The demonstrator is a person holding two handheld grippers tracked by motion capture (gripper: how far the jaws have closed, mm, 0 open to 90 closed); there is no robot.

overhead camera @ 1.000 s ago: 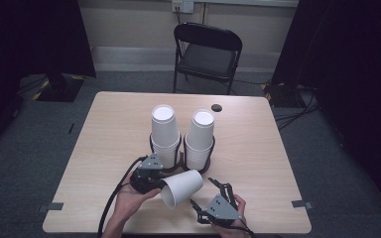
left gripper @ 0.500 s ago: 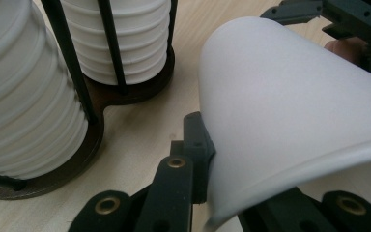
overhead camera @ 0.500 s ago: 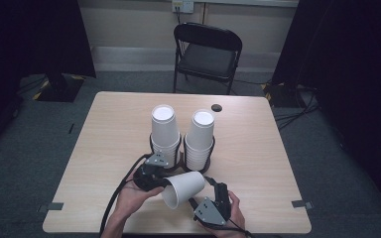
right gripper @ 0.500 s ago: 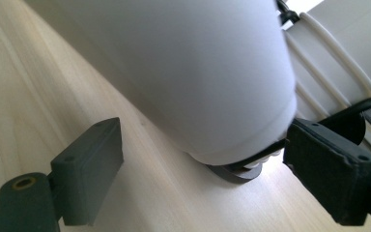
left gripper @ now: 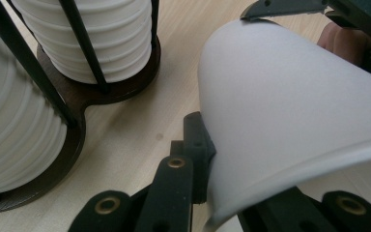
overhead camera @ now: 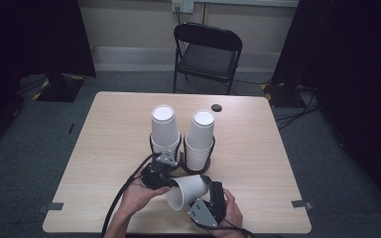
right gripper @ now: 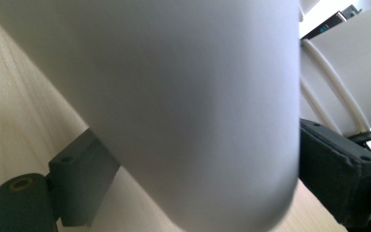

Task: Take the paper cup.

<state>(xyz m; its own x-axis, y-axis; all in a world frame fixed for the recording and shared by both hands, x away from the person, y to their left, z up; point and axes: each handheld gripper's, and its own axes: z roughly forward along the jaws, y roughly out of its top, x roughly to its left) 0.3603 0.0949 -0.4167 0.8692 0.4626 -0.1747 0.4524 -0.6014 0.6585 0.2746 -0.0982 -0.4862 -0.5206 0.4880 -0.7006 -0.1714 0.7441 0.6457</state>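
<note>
A white paper cup (overhead camera: pixel 188 191) (left gripper: pixel 290 111) (right gripper: pixel 193 96) lies tipped on its side above the table's front edge, mouth toward the near left. My left gripper (overhead camera: pixel 171 182) (left gripper: pixel 241 183) is shut on the cup at its rim. My right gripper (overhead camera: pixel 207 192) (right gripper: pixel 193 183) straddles the cup's body from the near right. Its jaws have just been opening, with a pad close on each side of the cup. Behind them, two upside-down stacks of white cups (overhead camera: pixel 162 126) (overhead camera: pixel 201 134) (left gripper: pixel 96 38) stand in a dark wire holder (overhead camera: pixel 198 169) (left gripper: pixel 77 99).
The wooden table (overhead camera: pixel 104 139) has bare room to the left and right of the holder. A small dark disc (overhead camera: pixel 216 107) lies near its far edge. A black folding chair (overhead camera: pixel 208 49) stands beyond the table.
The right gripper has come in from the right of the cup and now has the cup between its jaws. The left gripper has carried the cup slightly to the right.
</note>
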